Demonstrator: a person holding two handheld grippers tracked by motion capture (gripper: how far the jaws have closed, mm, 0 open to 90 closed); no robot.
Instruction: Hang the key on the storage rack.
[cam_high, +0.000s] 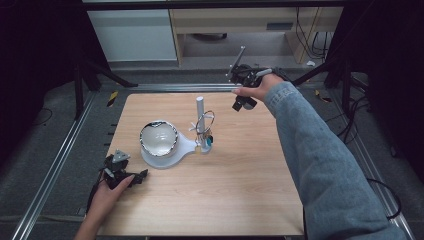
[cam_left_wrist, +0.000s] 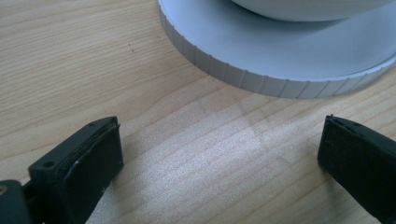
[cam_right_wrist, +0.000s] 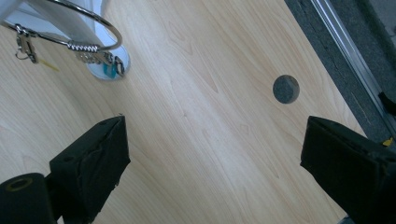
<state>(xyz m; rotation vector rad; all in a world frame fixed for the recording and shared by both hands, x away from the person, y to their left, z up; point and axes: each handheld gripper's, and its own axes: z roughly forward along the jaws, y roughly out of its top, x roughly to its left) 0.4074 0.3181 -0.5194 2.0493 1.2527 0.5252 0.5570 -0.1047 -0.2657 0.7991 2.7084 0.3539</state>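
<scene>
A white stand sits mid-table, carrying a shiny bowl and an upright white post. A metal ring with small hanging pieces hangs from the post's pegs; the ring also appears at the top left of the right gripper view. My left gripper rests low on the table just in front of the stand's ribbed base, open with bare wood between its jaws. My right gripper is held in the air over the table's far edge, right of the post, open and empty.
The wooden table has a small round hole near its edge. Metal rails and dark floor mats border it. Cabinets and cables stand beyond the far side.
</scene>
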